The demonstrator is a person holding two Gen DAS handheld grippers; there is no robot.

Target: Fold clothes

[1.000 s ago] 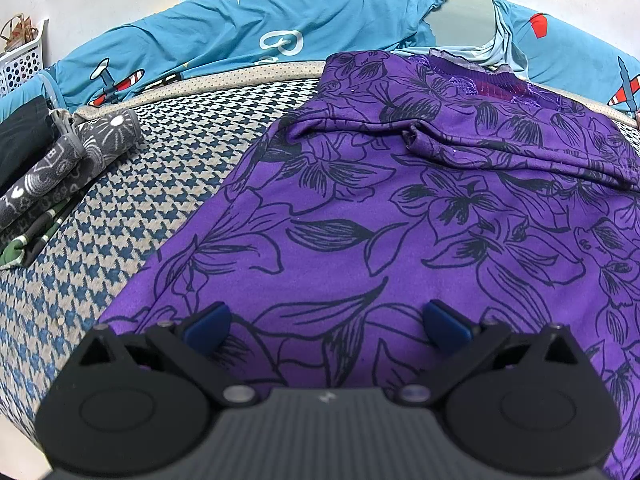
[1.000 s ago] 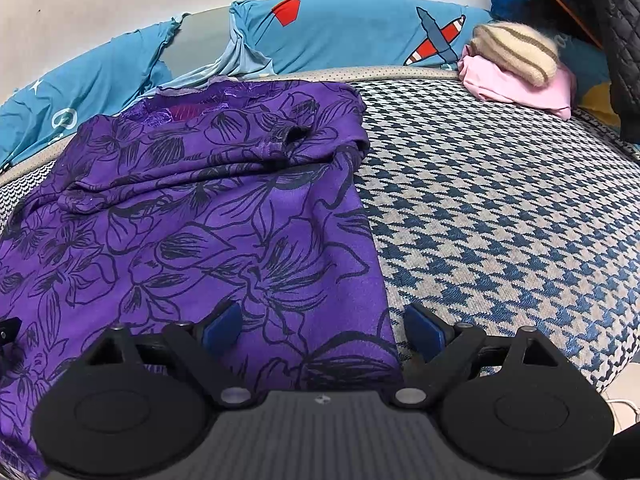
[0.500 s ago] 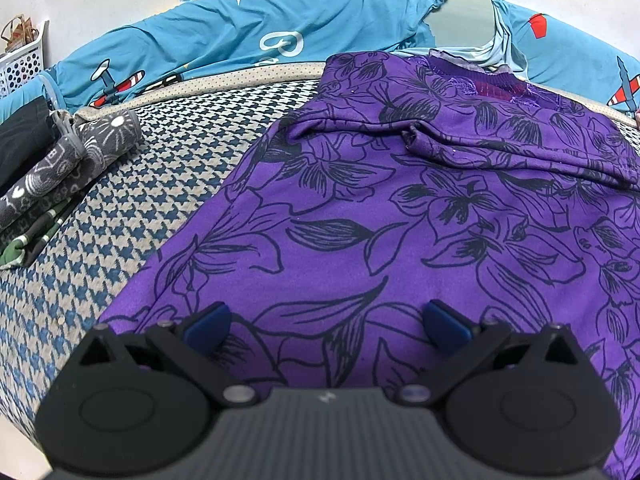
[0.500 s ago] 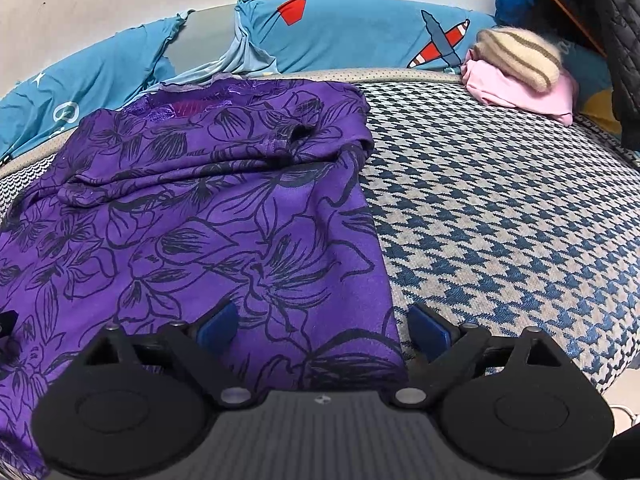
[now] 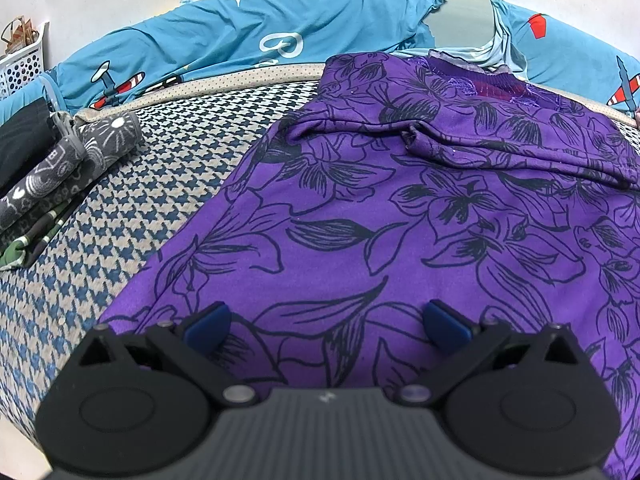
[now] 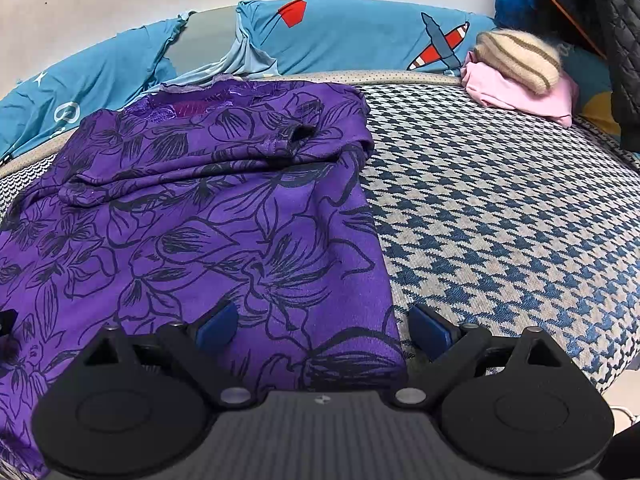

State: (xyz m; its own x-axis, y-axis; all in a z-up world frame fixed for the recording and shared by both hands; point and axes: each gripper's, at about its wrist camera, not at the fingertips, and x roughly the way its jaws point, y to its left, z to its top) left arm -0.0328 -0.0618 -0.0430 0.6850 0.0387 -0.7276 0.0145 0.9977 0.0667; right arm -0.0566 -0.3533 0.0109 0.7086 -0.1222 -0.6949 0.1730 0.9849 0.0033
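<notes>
A purple garment with a black flower print [image 5: 420, 208] [image 6: 208, 216] lies spread on the houndstooth bed cover [image 5: 120, 216] [image 6: 520, 208], its sleeves folded in across the chest and its collar at the far end. My left gripper [image 5: 326, 326] is open over the garment's near hem, left of centre, with only cloth under its blue fingertips. My right gripper [image 6: 322, 326] is open too, straddling the garment's near right corner: one pad over the cloth, the other over the bed cover.
Blue aeroplane-print pillows [image 5: 248, 44] [image 6: 360, 36] line the far edge against the wall. Rolled grey and dark clothes [image 5: 68, 164] lie at the left by a white basket [image 5: 20, 64]. A pink garment with a striped knit hat [image 6: 520, 68] sits at the far right.
The right gripper has shifted slightly, so the garment sits a little further left in its view. The left gripper has not moved. Both stay open.
</notes>
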